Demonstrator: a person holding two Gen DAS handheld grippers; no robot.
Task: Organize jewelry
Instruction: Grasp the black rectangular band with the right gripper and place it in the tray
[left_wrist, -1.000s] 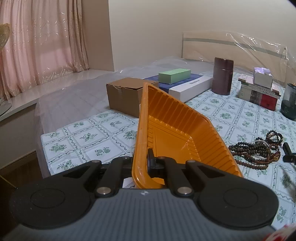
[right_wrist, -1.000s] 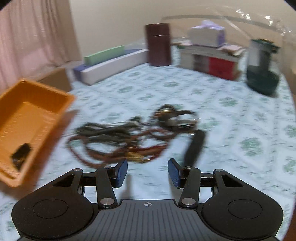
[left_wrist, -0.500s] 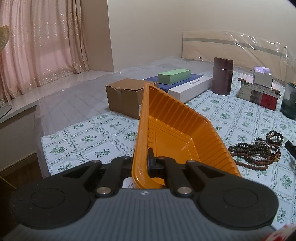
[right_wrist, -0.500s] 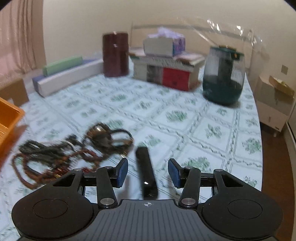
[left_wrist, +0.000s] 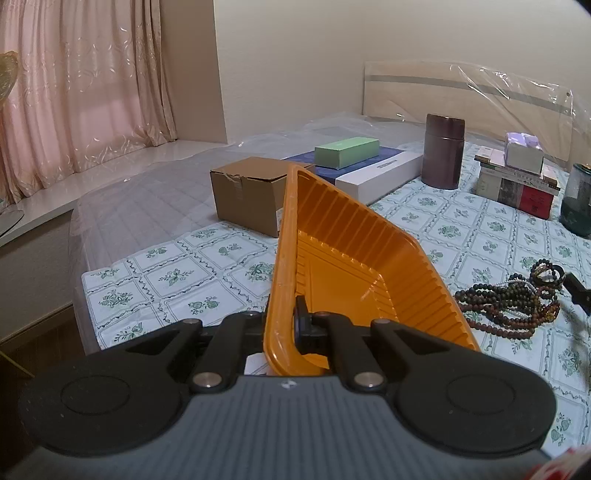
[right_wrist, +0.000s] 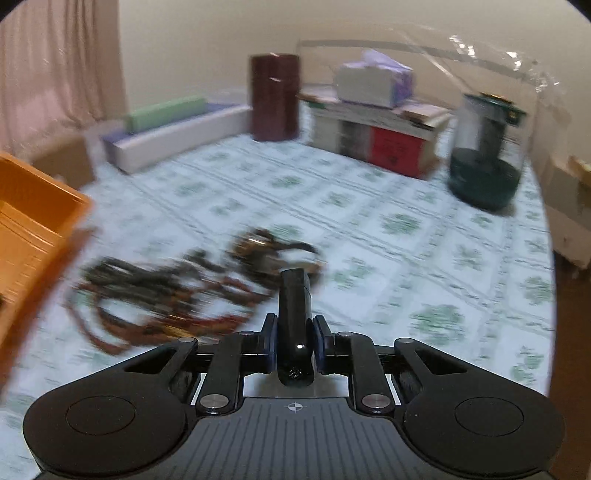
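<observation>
Two grippers are at work on a bed covered with a green-and-white flowered cloth (left_wrist: 229, 254). The left gripper (left_wrist: 284, 328) is pressed together on the near wall of an orange tray (left_wrist: 343, 258); one finger is outside the wall and the other inside, so the thin rim is pinched between the pads. The tray is tilted, with its far corner raised toward the cardboard box (left_wrist: 247, 192) behind it. Its ribbed inside looks empty as far as the left view shows.

The right gripper (right_wrist: 294, 345) has just been closing its jaws, and now the blue pads (right_wrist: 269, 343) press on both sides of a black, glossy stick-shaped object (right_wrist: 294, 314). This object points away from the camera, and its far end reaches toward the jewelry. What the object is exactly, I cannot tell.

The jewelry is a tangled pile of bead strings (left_wrist: 509, 302), dark brown and reddish, lying on the cloth to the right of the tray and apart from it. In the right wrist view the same pile (right_wrist: 177, 291) is blurred, to the left of the held object.

Farther away stand a dark brown cylinder (left_wrist: 443, 151), a white long box (left_wrist: 380, 177) with a green box (left_wrist: 347, 151) behind it, a stack of books (left_wrist: 517, 184) with a tissue box (left_wrist: 524, 153) on top, and a dark green jar (right_wrist: 487, 151) at the right.
</observation>
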